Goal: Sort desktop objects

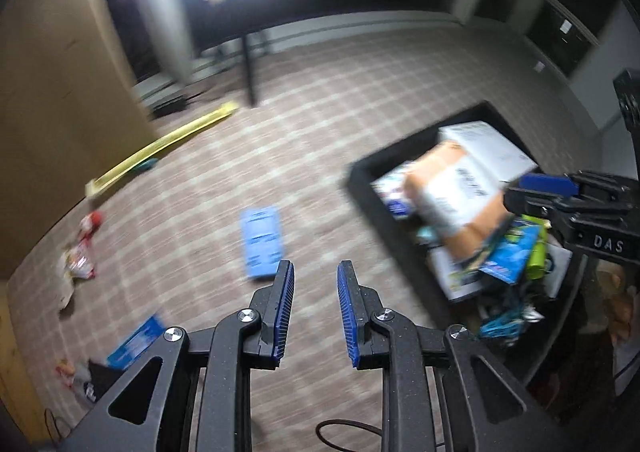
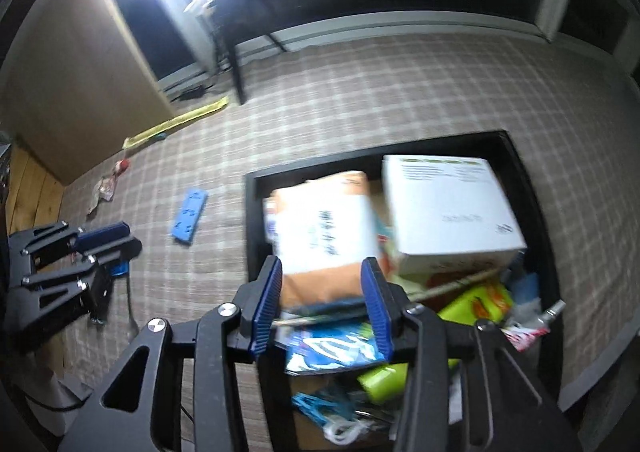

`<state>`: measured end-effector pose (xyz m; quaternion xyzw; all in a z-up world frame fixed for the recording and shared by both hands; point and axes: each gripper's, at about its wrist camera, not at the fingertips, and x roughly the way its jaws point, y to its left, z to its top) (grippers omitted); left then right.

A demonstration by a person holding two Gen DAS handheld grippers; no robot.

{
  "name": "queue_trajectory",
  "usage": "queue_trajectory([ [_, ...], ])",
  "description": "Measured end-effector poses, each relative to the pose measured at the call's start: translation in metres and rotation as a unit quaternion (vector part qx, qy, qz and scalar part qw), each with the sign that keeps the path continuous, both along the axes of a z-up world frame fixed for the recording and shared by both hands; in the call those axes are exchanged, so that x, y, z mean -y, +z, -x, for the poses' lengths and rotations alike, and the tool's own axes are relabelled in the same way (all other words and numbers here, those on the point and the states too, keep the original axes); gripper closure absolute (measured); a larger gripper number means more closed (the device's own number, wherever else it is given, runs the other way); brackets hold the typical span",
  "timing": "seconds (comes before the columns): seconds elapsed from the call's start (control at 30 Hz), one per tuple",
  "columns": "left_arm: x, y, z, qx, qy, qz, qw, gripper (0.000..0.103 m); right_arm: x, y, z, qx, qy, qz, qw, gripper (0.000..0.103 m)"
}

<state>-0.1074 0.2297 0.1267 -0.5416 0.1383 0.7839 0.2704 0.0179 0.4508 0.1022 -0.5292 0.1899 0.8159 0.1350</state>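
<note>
My left gripper point(image 1: 316, 272) hangs open over the plaid carpet with nothing between its blue pads; a flat blue box point(image 1: 262, 242) lies just beyond its tips. My right gripper point(image 2: 322, 272) is above a black bin point(image 2: 252, 220) heaped with objects. An orange and white package point(image 2: 324, 236) lies tilted on the heap, filling the gap between the right fingertips; the pads do not look pressed on it. Beside it in the bin sits a white carton point(image 2: 448, 212). The left wrist view shows the right gripper point(image 1: 544, 188) at the package point(image 1: 452, 200).
Snack wrappers point(image 1: 80, 260) and a blue packet point(image 1: 136, 344) lie on the carpet at the left. A yellow strip point(image 1: 160, 144) runs along a wooden cabinet point(image 1: 60, 112). A dark table leg point(image 1: 248, 64) stands farther back. The bin also holds green and blue packets point(image 2: 340, 348).
</note>
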Motion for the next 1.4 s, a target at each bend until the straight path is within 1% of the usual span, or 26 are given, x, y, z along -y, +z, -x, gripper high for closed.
queue_trajectory([
  [0.1, 0.042, -0.004, 0.011, -0.001, 0.042, 0.008, 0.9991, 0.081, 0.023, -0.004, 0.022, 0.002, 0.034, 0.004, 0.999, 0.061],
  [0.17, 0.076, -0.006, 0.018, 0.001, 0.078, 0.011, 0.9969, 0.081, 0.041, -0.006, 0.037, 0.002, 0.06, 0.005, 0.998, 0.061],
  [0.23, 0.101, -0.009, 0.023, 0.003, 0.107, 0.014, 0.9941, 0.081, 0.057, -0.007, 0.052, 0.002, 0.084, 0.007, 0.996, 0.061],
  [0.37, 0.161, -0.021, 0.027, 0.016, 0.173, 0.02, 0.9845, 0.08, 0.086, -0.014, 0.085, 0.011, 0.119, 0.013, 0.993, 0.061],
  [0.47, 0.201, -0.034, 0.026, 0.029, 0.216, 0.025, 0.9757, 0.077, 0.101, -0.024, 0.1, 0.023, 0.134, 0.017, 0.991, 0.061],
  [0.57, 0.237, -0.047, 0.019, 0.047, 0.25, 0.022, 0.9668, 0.076, 0.116, -0.035, 0.112, 0.034, 0.15, 0.024, 0.988, 0.061],
  [0.67, 0.261, -0.061, 0.01, 0.066, 0.273, 0.021, 0.9594, 0.076, 0.129, -0.043, 0.12, 0.04, 0.162, 0.035, 0.985, 0.061],
  [0.73, 0.273, -0.068, 0.004, 0.074, 0.287, 0.016, 0.9548, 0.076, 0.14, -0.047, 0.126, 0.042, 0.177, 0.043, 0.982, 0.061],
  [0.8, 0.286, -0.072, -0.001, 0.083, 0.304, 0.002, 0.9489, 0.076, 0.154, -0.049, 0.133, 0.044, 0.195, 0.049, 0.979, 0.061],
  [0.9, 0.296, -0.076, -0.007, 0.089, 0.322, -0.013, 0.9426, 0.076, 0.18, -0.051, 0.146, 0.042, 0.229, 0.055, 0.971, 0.061],
  [1.07, 0.297, -0.084, -0.014, 0.095, 0.339, -0.032, 0.9356, 0.076, 0.229, -0.058, 0.168, 0.043, 0.286, 0.067, 0.955, 0.061],
  [1.2, 0.294, -0.094, -0.016, 0.106, 0.341, -0.044, 0.9331, 0.076, 0.267, -0.069, 0.182, 0.054, 0.329, 0.071, 0.94, 0.063],
  [1.33, 0.296, -0.099, -0.014, 0.117, 0.348, -0.067, 0.928, 0.076, 0.304, -0.085, 0.196, 0.073, 0.366, 0.074, 0.925, 0.068],
  [1.4, 0.299, -0.101, -0.012, 0.117, 0.351, -0.069, 0.9263, 0.076, 0.315, -0.094, 0.202, 0.08, 0.374, 0.082, 0.921, 0.07],
])
